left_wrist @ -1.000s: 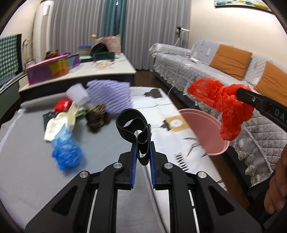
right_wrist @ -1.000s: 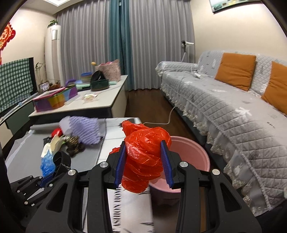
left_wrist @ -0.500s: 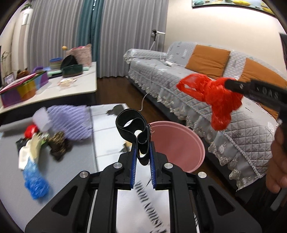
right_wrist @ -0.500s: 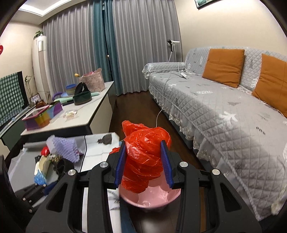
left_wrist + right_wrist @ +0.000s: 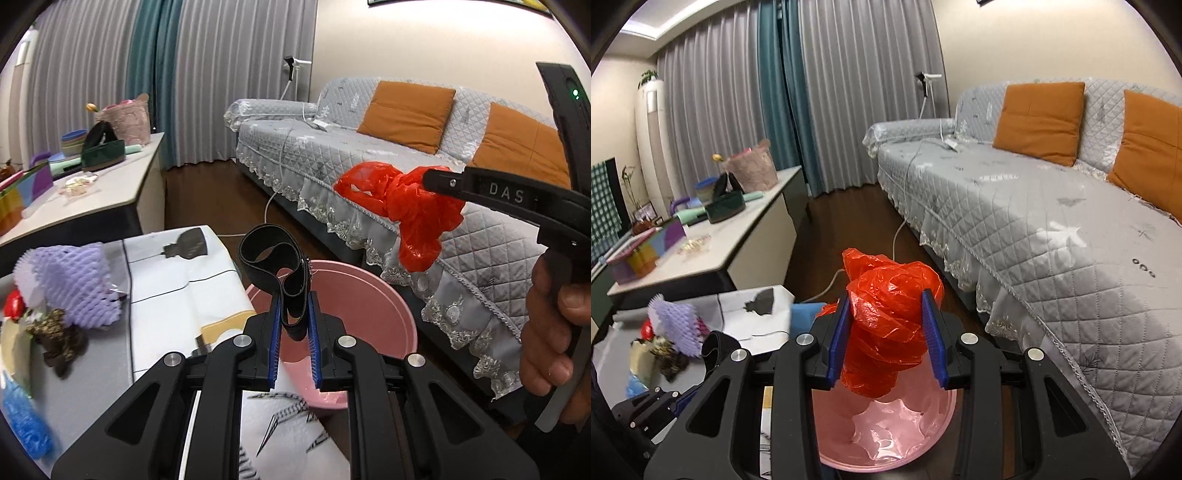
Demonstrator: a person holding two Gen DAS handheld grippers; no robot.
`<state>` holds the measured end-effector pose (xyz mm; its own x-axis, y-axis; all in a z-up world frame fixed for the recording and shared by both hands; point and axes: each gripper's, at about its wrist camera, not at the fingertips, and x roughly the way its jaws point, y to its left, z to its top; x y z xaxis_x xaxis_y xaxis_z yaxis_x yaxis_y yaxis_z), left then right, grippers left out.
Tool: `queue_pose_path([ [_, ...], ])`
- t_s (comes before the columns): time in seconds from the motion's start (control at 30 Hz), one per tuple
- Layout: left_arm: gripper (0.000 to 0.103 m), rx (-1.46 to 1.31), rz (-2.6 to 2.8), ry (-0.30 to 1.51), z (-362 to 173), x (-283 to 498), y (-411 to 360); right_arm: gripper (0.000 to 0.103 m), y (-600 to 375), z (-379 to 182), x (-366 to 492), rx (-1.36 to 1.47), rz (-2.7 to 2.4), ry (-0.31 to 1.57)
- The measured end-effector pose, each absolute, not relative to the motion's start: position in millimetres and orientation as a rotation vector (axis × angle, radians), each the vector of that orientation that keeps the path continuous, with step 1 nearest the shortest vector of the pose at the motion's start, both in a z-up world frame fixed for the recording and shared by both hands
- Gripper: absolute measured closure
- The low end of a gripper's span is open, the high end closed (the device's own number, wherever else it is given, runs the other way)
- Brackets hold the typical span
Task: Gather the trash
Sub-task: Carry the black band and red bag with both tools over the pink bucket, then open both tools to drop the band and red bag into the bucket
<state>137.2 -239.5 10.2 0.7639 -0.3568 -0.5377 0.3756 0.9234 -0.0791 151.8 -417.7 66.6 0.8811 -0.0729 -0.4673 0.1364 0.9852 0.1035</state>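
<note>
The right gripper (image 5: 888, 341), clamped on a crumpled red plastic bag (image 5: 890, 325), hangs directly over the pink basin (image 5: 886, 435). The left gripper (image 5: 293, 354) (pinching a black elastic band (image 5: 275, 258)) sits above the basin's near rim, beside the table's edge.

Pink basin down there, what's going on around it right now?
A person holds a gripper in each hand above the pink basin. The right gripper is clamped on a crumpled red plastic bag, right over the basin. The left gripper pinches a black elastic strap at the basin's near rim. More trash remains on the table.
</note>
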Motion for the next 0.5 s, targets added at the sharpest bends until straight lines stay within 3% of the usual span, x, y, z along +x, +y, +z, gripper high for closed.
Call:
queue_pose_path([
  [0.5, 0.09, 0.078, -0.413, 0.647, -19, 175, -259, 0.065, -428, 38, 181, 0.15, -0.105, 0.55],
])
